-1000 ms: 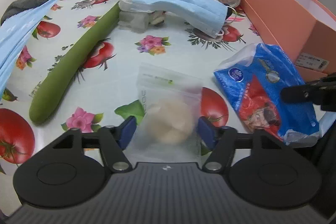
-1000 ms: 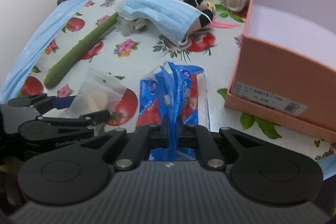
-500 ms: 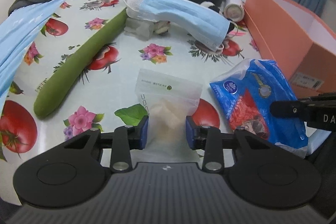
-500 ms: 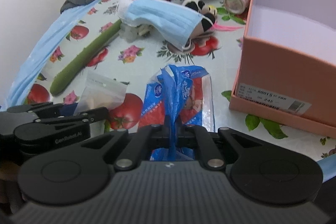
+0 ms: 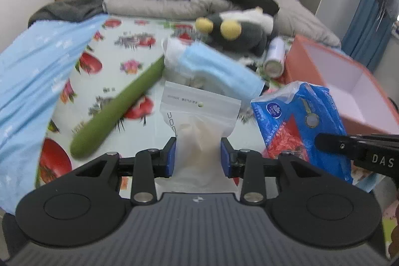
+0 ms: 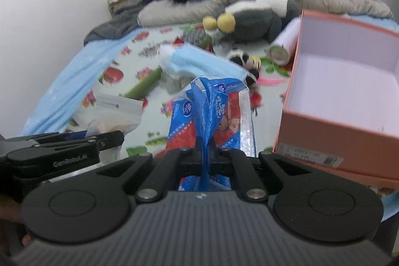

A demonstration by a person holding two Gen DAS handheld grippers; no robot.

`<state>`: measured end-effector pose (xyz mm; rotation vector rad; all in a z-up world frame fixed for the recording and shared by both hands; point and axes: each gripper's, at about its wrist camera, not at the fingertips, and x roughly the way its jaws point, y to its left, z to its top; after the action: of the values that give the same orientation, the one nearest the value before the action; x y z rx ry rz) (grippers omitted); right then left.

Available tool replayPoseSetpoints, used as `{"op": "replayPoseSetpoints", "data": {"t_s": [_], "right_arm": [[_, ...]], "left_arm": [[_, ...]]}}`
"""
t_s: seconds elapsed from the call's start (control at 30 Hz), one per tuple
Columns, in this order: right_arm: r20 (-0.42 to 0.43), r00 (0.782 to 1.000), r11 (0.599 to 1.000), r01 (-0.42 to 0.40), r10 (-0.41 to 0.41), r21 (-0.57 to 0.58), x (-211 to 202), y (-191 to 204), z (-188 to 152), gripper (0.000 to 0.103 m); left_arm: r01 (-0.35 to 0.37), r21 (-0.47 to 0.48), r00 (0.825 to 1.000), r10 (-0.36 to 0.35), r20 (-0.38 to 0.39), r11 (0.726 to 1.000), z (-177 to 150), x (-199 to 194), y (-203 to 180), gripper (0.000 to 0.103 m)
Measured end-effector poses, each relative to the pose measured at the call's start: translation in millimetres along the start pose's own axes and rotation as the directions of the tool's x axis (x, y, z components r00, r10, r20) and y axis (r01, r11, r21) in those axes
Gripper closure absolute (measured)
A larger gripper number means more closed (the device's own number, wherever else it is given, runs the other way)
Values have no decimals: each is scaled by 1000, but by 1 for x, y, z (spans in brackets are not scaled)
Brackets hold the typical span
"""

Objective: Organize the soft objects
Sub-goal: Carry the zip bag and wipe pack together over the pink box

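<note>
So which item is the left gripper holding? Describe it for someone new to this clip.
On the tomato-print cloth, left of the orange box, the left gripper pinches a frosted zip pouch. Unlike the glossy blue packet beside it, it is translucent white with something pale inside.

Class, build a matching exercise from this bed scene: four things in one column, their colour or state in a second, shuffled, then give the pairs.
Things:
1. clear zip bag
2. blue tissue pack
3. orange box
4. green tube

States:
A. lying on the bedsheet
B. open, showing a white inside
C. pinched by the right gripper
D. squeezed by the left gripper

Pairs: 1-D, 2-C, 3-B, 4-A
</note>
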<state>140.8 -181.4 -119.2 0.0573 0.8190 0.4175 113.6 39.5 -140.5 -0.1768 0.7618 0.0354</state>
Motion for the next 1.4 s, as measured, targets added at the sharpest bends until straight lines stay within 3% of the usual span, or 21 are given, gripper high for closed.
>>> {"op": "replayPoseSetpoints", "data": {"t_s": [0.47,0.8,1.03,1.4], "right_arm": [[170,985,1000,10,-10,-1,-74,8,25,98],[285,955,997,79,-81,16,-127,3,34,98],[325,932,987,148,-159,61,-151,-21,33,98],[316,905,954,239,-286,180,-166,-80,23,98]], "left_arm": [[66,-27,988,-62,141,997,30,-79,-24,62],[150,21,965,-151,214,989,48,-114,-64,62],[227,75,947,-238,215,971,61,-117,-103,62],[318,165,931,-341,133,934,69,-85,-173,62]]}}
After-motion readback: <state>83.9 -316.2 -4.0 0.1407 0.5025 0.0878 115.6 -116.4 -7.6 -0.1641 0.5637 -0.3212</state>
